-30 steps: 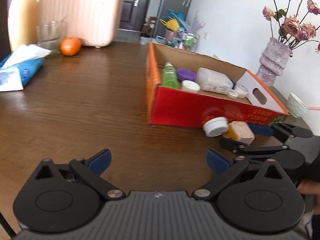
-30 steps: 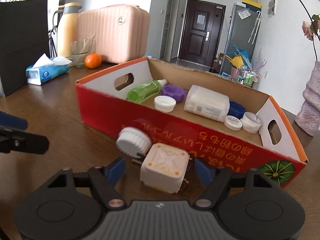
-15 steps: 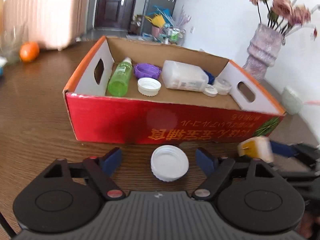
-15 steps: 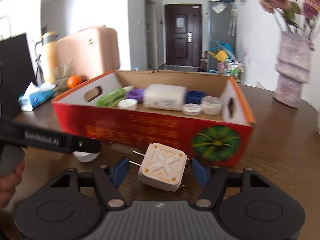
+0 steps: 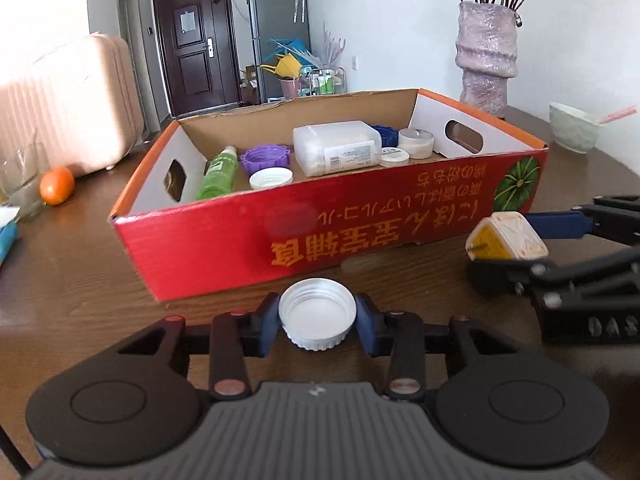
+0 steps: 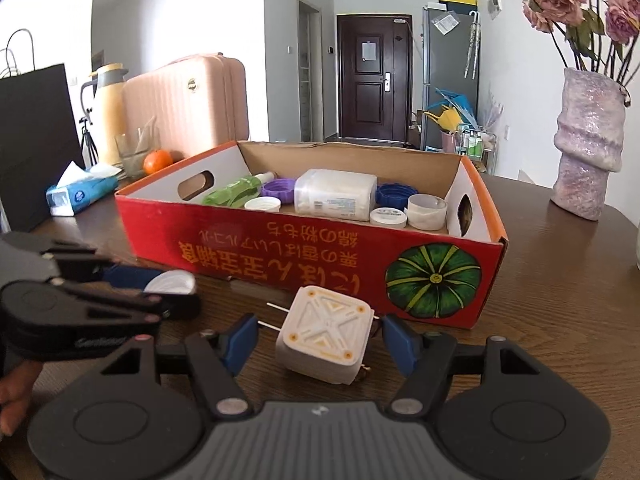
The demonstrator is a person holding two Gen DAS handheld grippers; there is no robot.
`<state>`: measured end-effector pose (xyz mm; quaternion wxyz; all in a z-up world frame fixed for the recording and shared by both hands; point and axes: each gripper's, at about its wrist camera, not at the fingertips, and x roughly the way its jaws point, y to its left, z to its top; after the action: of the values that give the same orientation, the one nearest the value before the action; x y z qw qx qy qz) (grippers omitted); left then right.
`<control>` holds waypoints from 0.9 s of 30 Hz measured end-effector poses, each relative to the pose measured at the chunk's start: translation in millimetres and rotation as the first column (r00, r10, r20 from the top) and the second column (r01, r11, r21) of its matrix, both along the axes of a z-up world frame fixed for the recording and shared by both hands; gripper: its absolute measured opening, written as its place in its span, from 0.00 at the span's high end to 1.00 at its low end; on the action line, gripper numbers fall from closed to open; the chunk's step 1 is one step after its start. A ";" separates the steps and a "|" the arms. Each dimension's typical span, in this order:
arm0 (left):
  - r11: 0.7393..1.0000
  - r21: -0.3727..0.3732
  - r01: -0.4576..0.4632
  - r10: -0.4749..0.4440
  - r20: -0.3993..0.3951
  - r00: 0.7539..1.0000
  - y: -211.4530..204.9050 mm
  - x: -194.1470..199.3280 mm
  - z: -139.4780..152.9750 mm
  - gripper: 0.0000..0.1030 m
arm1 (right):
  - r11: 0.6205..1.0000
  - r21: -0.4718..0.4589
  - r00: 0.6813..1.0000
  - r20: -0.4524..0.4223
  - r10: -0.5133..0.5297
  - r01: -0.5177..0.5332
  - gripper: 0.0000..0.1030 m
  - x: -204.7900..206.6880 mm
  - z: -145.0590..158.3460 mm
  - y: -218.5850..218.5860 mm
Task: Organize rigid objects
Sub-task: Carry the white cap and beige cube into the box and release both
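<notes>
My left gripper [image 5: 317, 322] is shut on a white jar lid [image 5: 317, 312] on the wooden table, just in front of the red cardboard box [image 5: 248, 240]. The lid also shows in the right wrist view [image 6: 171, 283], held by the left gripper [image 6: 160, 292]. A white square plug adapter [image 6: 326, 338] lies between the open jaws of my right gripper [image 6: 320, 340]; the pads [image 6: 240, 338] stand apart from its sides. The adapter [image 5: 506, 236] and right gripper [image 5: 520, 242] show at the right of the left wrist view. The box holds a green bottle [image 5: 219, 172], lids and a clear container [image 5: 336, 152].
A purple vase [image 6: 588, 148] with dried flowers stands at the back right, a pale bowl [image 5: 572, 128] beside it. An orange [image 6: 157, 161], a glass, a tissue pack [image 6: 80, 196], a thermos and a pink suitcase [image 6: 184, 104] sit at the back left.
My left gripper swung in front of the box and closed on the white lid. My right gripper stayed around the plug adapter, its jaws a little narrower.
</notes>
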<state>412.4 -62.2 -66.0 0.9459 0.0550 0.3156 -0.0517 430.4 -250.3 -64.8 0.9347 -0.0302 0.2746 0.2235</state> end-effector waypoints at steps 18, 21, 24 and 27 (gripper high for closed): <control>0.981 -0.107 -0.162 0.179 0.169 0.969 82.5 -162.6 80.0 0.61 | 0.996 0.024 0.990 0.106 -0.088 0.086 0.34 -130.0 36.8 8.4; 0.982 -0.123 -0.141 0.165 0.210 0.964 83.7 -187.4 89.4 0.60 | 0.995 0.033 0.981 0.166 -0.097 0.093 0.34 -160.9 54.1 9.7; 0.982 -0.140 -0.123 0.154 0.233 0.960 86.7 -209.1 95.9 0.60 | 0.993 0.048 0.969 0.220 -0.113 0.105 0.34 -189.7 70.7 10.9; 0.981 -0.156 -0.119 0.155 0.242 0.958 89.9 -227.5 96.1 0.60 | 0.991 0.066 0.955 0.266 -0.130 0.116 0.34 -215.4 81.3 11.6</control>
<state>184.9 27.7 30.1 0.9812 -0.0274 0.1909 -0.0004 215.0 -238.7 16.6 0.9760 -0.0201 0.1404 0.1655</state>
